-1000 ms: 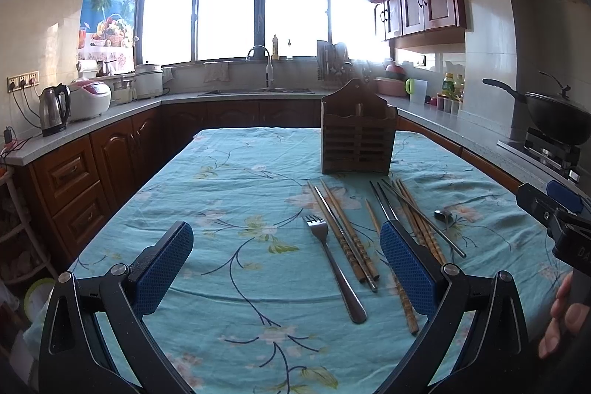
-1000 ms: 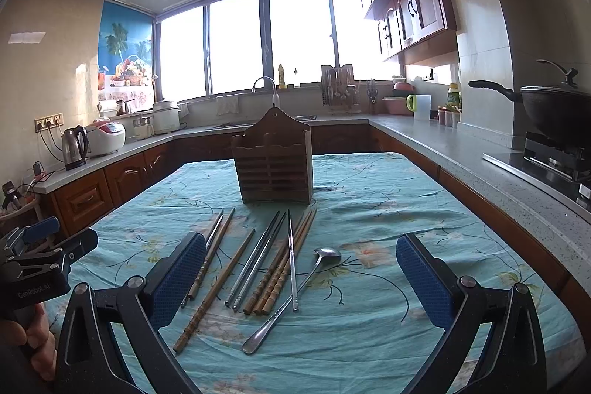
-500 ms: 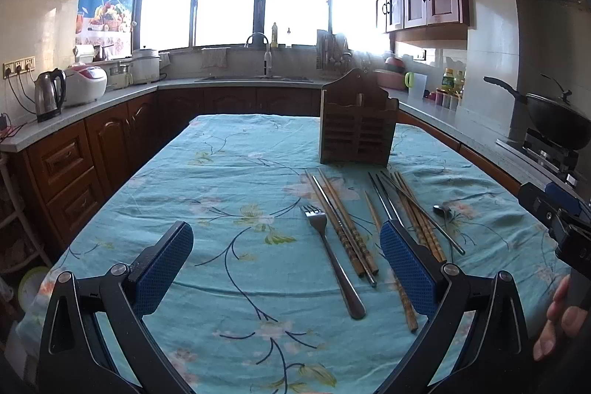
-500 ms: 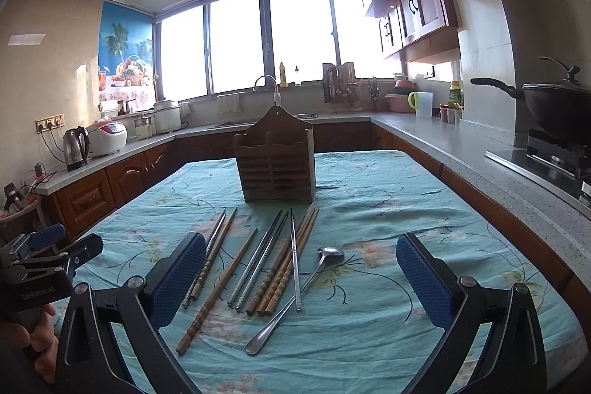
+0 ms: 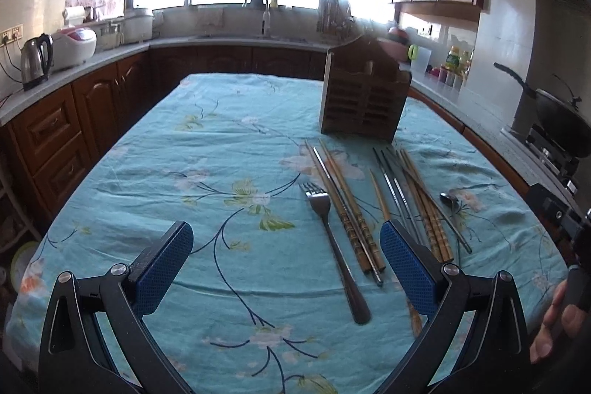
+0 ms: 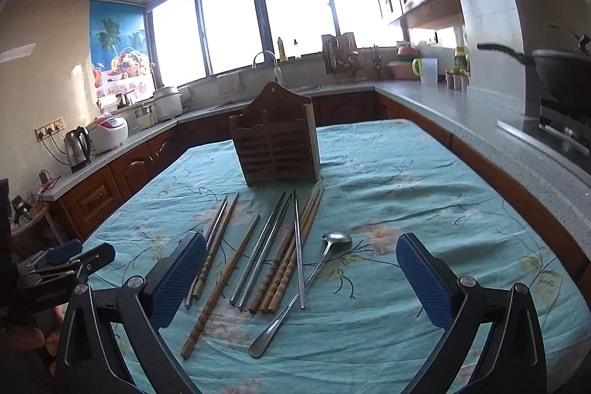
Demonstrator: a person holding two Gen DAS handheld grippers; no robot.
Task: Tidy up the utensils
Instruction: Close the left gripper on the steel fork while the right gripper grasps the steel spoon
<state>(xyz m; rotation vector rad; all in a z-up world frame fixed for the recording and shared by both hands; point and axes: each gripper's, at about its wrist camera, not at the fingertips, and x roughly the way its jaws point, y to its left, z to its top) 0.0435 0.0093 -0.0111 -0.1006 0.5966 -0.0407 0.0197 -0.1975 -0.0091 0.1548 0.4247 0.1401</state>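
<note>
Both claws hover above the near end of a surface covered by a turquoise floral cloth (image 5: 207,150), and each is spread wide with nothing between its blue-padded fingers. The left claw (image 5: 286,264) sits low over the cloth, with the silver metal fork (image 5: 332,239) lying just ahead between its fingers, tines pointing far. The right claw (image 6: 301,277) faces the main spread of utensils.

A brown slatted wooden utensil holder (image 6: 275,146) stands upright at the middle of the surface, far from both claws. In front of it, lying roughly lengthwise on the cloth, are several pairs of brown bamboo chopsticks (image 6: 284,268) mixed with slim silver metal chopsticks (image 6: 262,250), some touching or crossing one another. A silver metal spoon with a long handle (image 6: 306,279) lies at the right edge of the group, its bowl toward the far side. In the left wrist view, the fork lies at the left edge of the group, just beside a pair of chopsticks.

A person's fingers (image 5: 554,324) show at the right edge of the left wrist view.
</note>
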